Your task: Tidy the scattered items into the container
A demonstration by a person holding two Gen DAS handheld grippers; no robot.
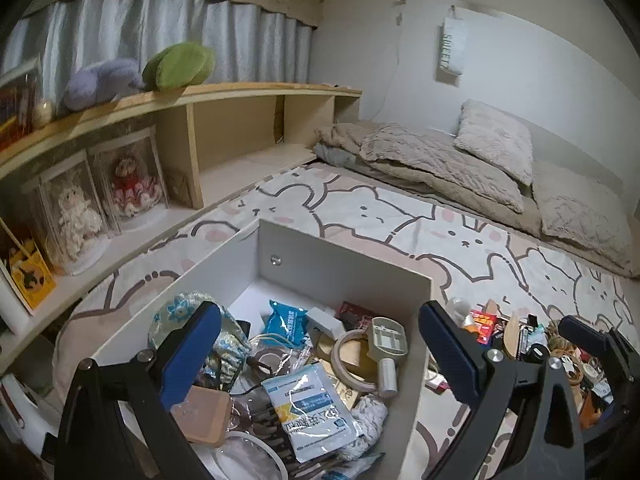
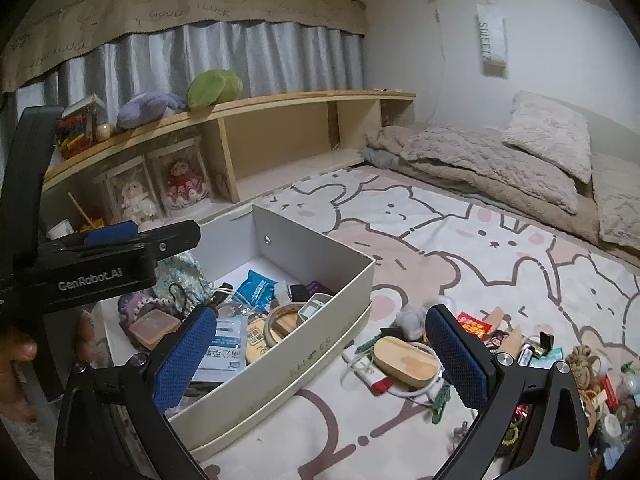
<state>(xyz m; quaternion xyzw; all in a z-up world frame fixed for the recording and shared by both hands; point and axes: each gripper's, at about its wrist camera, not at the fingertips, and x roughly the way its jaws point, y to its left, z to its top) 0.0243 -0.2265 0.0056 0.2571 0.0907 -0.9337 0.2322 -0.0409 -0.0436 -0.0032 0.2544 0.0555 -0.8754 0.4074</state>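
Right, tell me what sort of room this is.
Most likely a bedroom: a folded fleece blanket and pillow lie at the head of a bed with a cartoon-animal sheet, and plush toys sit on a bedside shelf.

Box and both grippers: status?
Left gripper open, empty, over the box. Right gripper open, empty, by the box's outer wall. Box part filled; wooden oval and small clutter not yet in. Nothing blocking.

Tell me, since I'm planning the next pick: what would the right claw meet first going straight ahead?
Probably the oval wooden piece on the bed sheet, lying between the open right claw fingers' line, beside the box; depth is uncertain.
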